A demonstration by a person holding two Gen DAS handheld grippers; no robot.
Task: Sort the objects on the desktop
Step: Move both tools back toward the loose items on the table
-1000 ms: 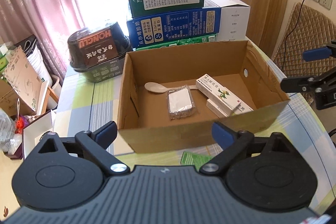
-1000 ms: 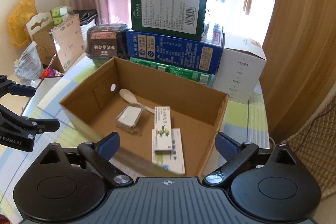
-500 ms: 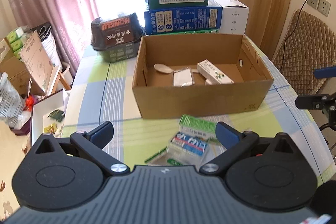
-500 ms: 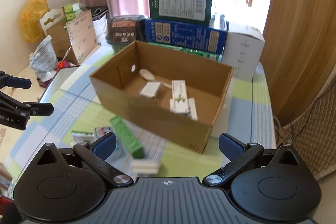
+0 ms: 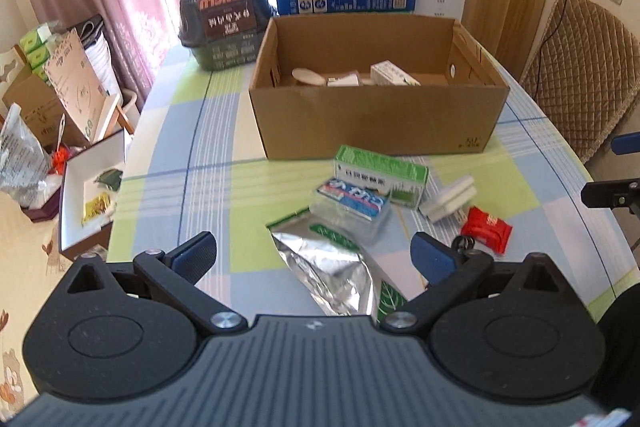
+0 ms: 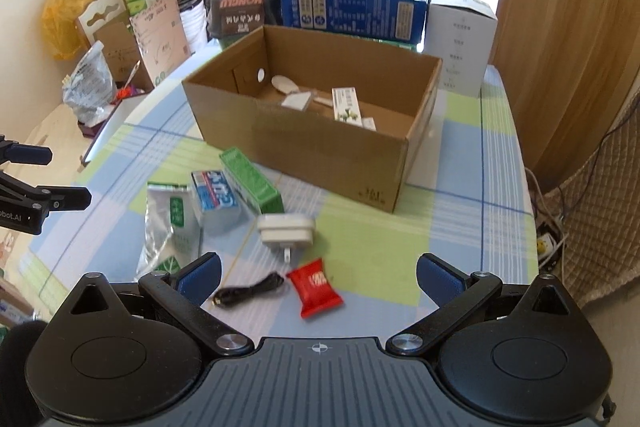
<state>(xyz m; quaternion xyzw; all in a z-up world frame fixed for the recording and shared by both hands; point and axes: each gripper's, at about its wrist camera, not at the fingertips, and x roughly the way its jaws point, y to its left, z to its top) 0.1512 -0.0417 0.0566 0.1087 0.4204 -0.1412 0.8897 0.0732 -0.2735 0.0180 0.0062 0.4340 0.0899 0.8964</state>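
With a spoon (image 6: 283,84) and small packets already lying in the cardboard box (image 6: 320,163), both empty hand-held grippers, left (image 5: 314,253) and right (image 6: 318,273), are hovering wide open over six items (image 6: 256,183) still awaiting sorting on the bench (image 6: 460,227).

left black two-finger tongs (image 5: 314,254): jaws spread wide, nothing between blue pads, angled downward | right black two-finger tongs (image 6: 319,274): jaws just opened to full spread, empty, angled downward, alongside the left
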